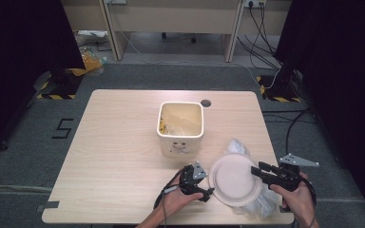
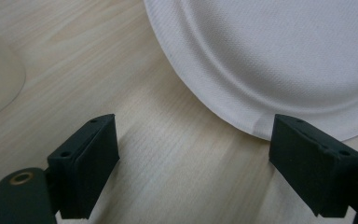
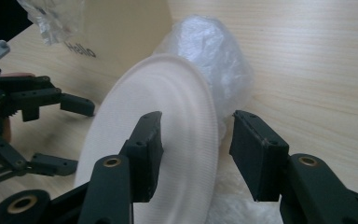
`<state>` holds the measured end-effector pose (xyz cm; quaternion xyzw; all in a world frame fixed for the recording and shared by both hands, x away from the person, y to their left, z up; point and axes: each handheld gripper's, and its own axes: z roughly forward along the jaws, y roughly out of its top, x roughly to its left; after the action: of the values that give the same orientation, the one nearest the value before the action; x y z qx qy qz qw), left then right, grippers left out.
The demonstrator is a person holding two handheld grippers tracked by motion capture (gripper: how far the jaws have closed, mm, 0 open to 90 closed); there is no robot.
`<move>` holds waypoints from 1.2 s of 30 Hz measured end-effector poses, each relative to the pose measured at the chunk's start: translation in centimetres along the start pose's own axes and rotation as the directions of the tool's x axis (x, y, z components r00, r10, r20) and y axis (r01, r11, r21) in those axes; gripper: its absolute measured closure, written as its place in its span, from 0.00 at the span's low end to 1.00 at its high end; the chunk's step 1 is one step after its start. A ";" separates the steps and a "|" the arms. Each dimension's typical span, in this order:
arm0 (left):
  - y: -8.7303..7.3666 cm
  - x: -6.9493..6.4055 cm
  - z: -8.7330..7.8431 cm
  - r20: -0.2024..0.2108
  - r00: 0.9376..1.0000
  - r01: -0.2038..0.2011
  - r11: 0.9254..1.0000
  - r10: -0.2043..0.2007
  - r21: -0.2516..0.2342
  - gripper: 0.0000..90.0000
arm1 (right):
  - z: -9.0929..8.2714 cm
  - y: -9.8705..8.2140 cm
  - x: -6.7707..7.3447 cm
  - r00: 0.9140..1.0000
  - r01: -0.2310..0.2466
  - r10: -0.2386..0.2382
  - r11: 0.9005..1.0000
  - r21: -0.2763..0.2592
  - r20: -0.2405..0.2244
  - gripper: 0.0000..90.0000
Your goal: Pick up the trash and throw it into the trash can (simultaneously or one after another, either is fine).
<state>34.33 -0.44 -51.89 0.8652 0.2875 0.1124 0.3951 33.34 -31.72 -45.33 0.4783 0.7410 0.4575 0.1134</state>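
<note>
Here the white plate (image 1: pixel 235 179) sits near the front right of the bench (image 1: pixel 119 156), resting partly on a crumpled clear plastic bag (image 1: pixel 237 146), between the two grippers. It looks like moulded paper pulp: round, thin, with a finely woven-looking surface and a shallow raised rim.

The right gripper (image 3: pixel 196 154) has its jaws open a moderate way, straddling the plate's edge, holding nothing yet. The left gripper (image 2: pixel 193 161) has jaws spread wide over bare wood, one pad just at the rim, also empty.

The likely trouble is the slippery bag beneath: a pinch on the rim could push the light plate sideways, or catch film with it. The thin rim could also buckle. Behind stands a cream square-mouthed bin (image 1: pixel 181 128), smooth-walled.
</note>
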 end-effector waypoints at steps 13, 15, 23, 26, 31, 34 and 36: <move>0.1 -0.4 0.2 -0.034 0.999 -0.004 1.000 0.004 0.001 0.16 | 0.6 0.2 1.2 0.998 0.015 -0.014 1.000 0.012 -0.058 0.60; 0.1 -0.4 0.2 -0.034 0.999 -0.002 1.000 0.002 0.000 0.16 | 0.7 0.2 1.3 0.998 0.007 -0.006 1.000 0.009 -0.061 0.61; 0.0 -0.6 0.1 -0.030 0.999 -0.012 1.000 0.012 -0.002 0.17 | 0.4 0.7 2.0 0.996 0.003 -0.006 0.999 -0.033 -0.093 0.69; -0.2 -0.6 -0.2 -0.014 1.000 -0.012 1.000 0.012 0.001 0.17 | 0.3 1.0 2.3 0.991 -0.008 0.000 0.998 -0.056 -0.134 0.72; -1.0 -0.1 -1.1 -0.017 1.000 -0.014 1.000 0.013 -0.004 0.18 | 0.3 1.2 2.7 0.987 -0.013 0.002 0.998 -0.065 -0.163 0.75; -2.1 0.5 -2.3 -0.028 1.000 -0.008 1.000 0.008 -0.004 0.18 | 0.4 1.3 2.9 0.984 -0.017 0.003 0.997 -0.076 -0.177 0.76; -3.0 1.1 -3.5 -0.050 0.999 -0.001 1.000 0.001 -0.001 0.18 | 0.4 1.5 3.1 0.980 -0.020 0.003 0.996 -0.085 -0.198 0.77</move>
<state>32.55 3.97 -51.91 0.8619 0.2970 0.1344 0.3884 32.85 -28.79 -43.51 0.4294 0.7254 0.5350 0.0568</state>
